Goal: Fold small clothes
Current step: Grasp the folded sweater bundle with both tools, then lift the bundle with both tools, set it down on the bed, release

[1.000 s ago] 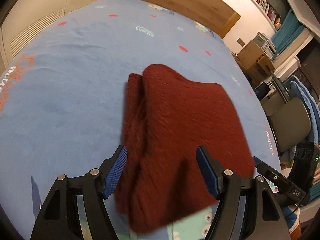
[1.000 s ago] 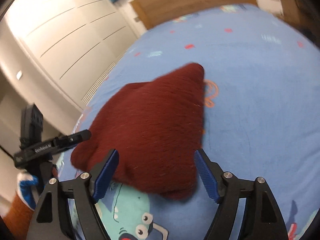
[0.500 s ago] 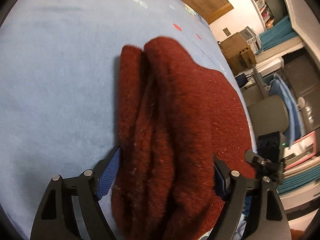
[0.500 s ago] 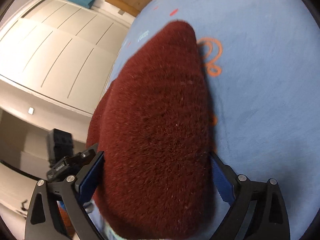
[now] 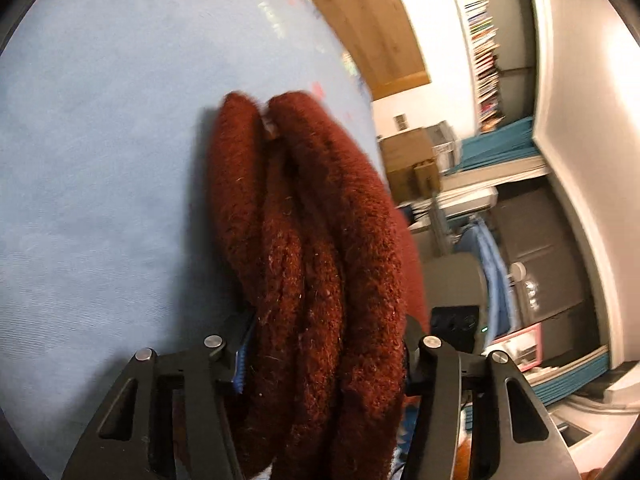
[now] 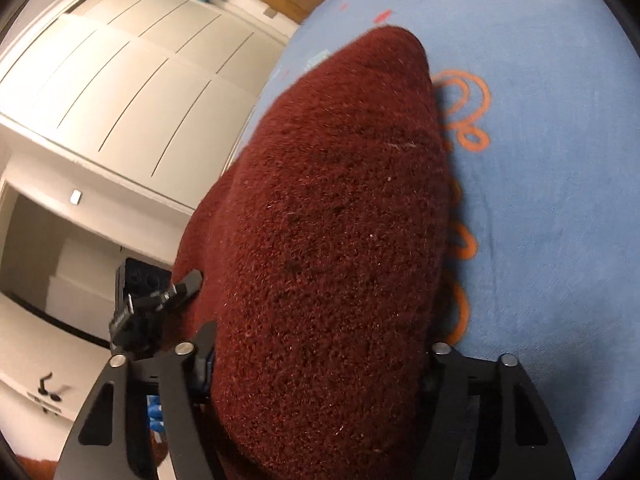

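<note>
Sweater [image 5: 320,280] already folded into thick layers on blue bedspread [image 5: 100,180]. Clamped between left gripper [image 5: 324,356] and right gripper [image 6: 320,364]. Remaining: set aside, probably.

Nothing readable is showing in either view. Orange looping script on the blue bedsheet [image 6: 540,160] is running partly under the dark red garment [image 6: 332,240], and its letters are not making out as words.
</note>
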{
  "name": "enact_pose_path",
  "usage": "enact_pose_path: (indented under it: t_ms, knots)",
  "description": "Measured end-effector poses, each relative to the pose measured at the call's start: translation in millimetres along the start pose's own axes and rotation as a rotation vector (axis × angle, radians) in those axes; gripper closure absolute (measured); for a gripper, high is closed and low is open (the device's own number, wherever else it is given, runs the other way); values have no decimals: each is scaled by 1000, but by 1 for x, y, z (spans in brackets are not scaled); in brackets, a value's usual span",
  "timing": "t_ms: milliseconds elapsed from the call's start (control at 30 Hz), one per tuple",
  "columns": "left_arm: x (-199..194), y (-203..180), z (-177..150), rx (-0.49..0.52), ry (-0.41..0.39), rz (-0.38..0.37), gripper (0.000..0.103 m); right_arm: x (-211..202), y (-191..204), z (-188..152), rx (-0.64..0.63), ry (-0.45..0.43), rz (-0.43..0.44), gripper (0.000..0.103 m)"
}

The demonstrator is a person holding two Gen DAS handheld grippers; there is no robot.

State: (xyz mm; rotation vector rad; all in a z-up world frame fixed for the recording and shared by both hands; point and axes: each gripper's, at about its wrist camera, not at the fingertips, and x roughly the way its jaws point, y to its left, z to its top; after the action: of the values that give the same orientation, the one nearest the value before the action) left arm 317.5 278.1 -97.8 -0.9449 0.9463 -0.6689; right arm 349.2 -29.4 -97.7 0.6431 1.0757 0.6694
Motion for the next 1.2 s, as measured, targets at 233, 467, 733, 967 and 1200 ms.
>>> enact_pose_path:
  t_ms: [233, 467, 733, 967, 1200]
  knots:
    - [27, -68, 14, 85, -7, -116, 56, -67, 16, 17, -73, -124, 10, 39]
    - [101, -94, 15, 100, 51, -151, 56, -152, -5, 30, -93, -234, -69, 38]
    - [140, -33, -5, 13, 132, 40, 56, -138, -73, 5, 24, -150, -204, 32]
    - [99, -11, -19, -19, 67, 25, 56, -148, -86, -6, 24, -156, -189, 21]
    - [99, -22, -36, -5, 44, 77, 55, -172, -103, -28, 53, -197, -193, 21]
